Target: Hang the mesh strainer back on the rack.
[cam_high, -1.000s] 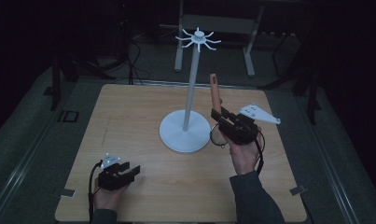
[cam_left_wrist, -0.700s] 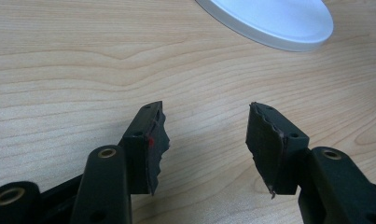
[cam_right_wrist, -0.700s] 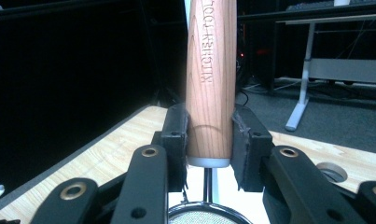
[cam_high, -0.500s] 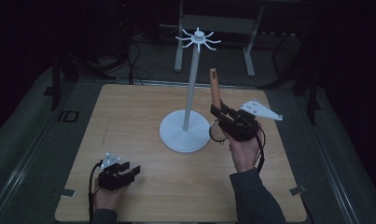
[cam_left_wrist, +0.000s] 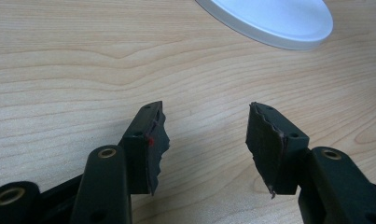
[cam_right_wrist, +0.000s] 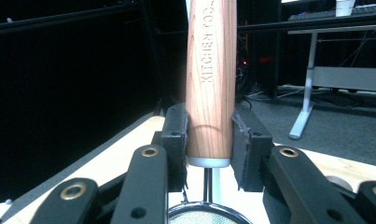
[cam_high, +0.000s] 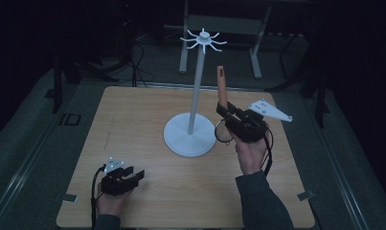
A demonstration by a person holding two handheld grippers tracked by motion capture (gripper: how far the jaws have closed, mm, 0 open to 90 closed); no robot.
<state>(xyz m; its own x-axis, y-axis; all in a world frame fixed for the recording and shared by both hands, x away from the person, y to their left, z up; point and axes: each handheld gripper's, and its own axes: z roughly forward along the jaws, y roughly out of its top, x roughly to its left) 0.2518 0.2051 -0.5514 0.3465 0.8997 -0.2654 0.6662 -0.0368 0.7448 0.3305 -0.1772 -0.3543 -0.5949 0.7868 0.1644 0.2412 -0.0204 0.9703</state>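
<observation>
A white hanging stand (cam_high: 196,91) with a round base (cam_high: 189,136) and a ring of hooks (cam_high: 203,39) on top rises from the middle of the wooden table (cam_high: 133,120). Just right of its pole, my right gripper (cam_high: 227,112) is shut on a small strainer's wooden handle (cam_high: 221,86), held upright above the table. The mesh ring (cam_high: 224,132) hangs below the jaws. In the right gripper view the pads clamp the handle (cam_right_wrist: 211,70) near its lower end, with the mesh (cam_right_wrist: 206,218) beneath. My left gripper (cam_high: 133,176) rests open at the table's front left, nothing between its jaws (cam_left_wrist: 204,140).
The stand's white base (cam_left_wrist: 269,18) lies ahead and to the right in the left gripper view. Behind the table stand a grey desk frame (cam_high: 219,28) and loose cables on the dark floor. Tape marks sit at the table's front corners.
The right gripper has lifted the strainer slightly, so the handle's tip stands higher beside the pole. The left gripper has not moved.
</observation>
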